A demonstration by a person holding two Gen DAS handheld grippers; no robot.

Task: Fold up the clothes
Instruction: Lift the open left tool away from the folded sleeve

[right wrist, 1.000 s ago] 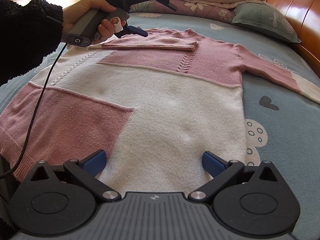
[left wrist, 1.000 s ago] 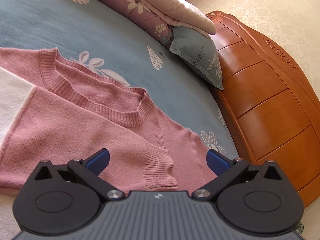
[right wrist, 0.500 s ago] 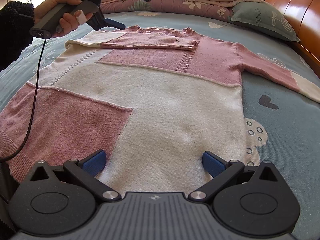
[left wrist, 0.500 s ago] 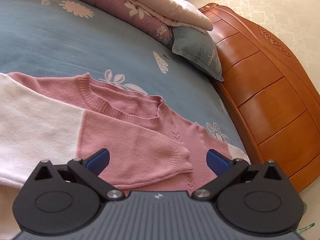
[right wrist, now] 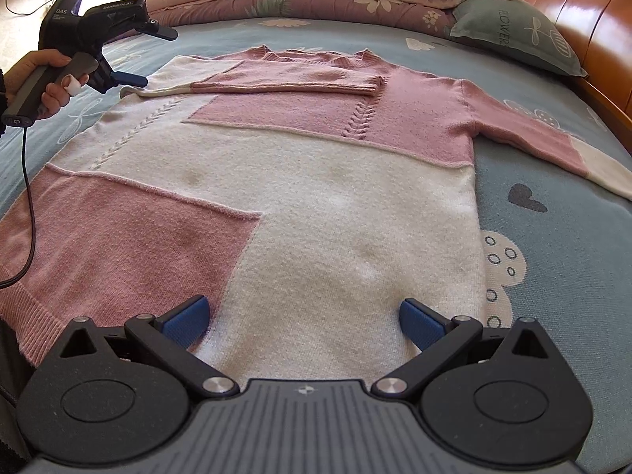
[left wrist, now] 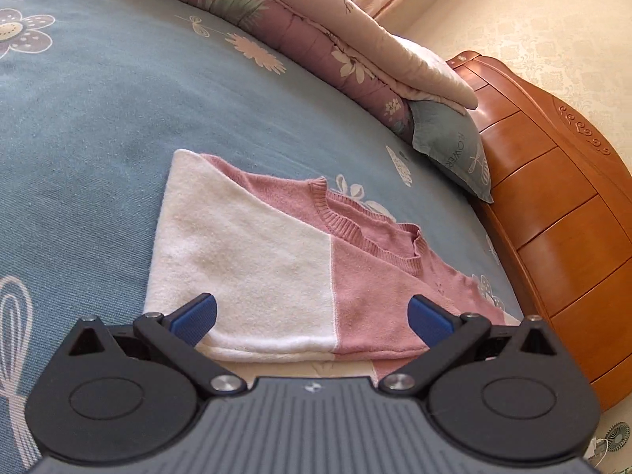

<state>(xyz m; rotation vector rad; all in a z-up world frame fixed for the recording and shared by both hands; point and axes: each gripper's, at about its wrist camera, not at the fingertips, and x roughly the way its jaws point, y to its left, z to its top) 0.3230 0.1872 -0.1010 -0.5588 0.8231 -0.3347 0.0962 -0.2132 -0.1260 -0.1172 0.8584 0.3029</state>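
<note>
A pink and white knitted sweater (right wrist: 300, 181) lies flat on the blue bed sheet (right wrist: 553, 237). Its left sleeve (right wrist: 284, 77) is folded across the chest below the collar. The right sleeve (right wrist: 553, 146) stretches out sideways toward the headboard. My right gripper (right wrist: 303, 318) hovers open over the white lower part near the hem. My left gripper (left wrist: 312, 318) is open just off the folded sleeve's white shoulder end (left wrist: 245, 252); in the right wrist view a hand (right wrist: 43, 87) holds it, the left gripper (right wrist: 152, 55) beside the sweater's shoulder.
A rolled floral quilt (right wrist: 316, 0) and a grey-green pillow (right wrist: 517, 35) lie along the far side of the bed. A wooden headboard (left wrist: 553, 245) rises on the right. A black cable (right wrist: 27, 197) hangs from the left gripper's handle across the sweater's pink hem corner.
The left gripper has drawn back leftward from over the collar to the sweater's shoulder edge, staying open. The right gripper has held still over the hem.
</note>
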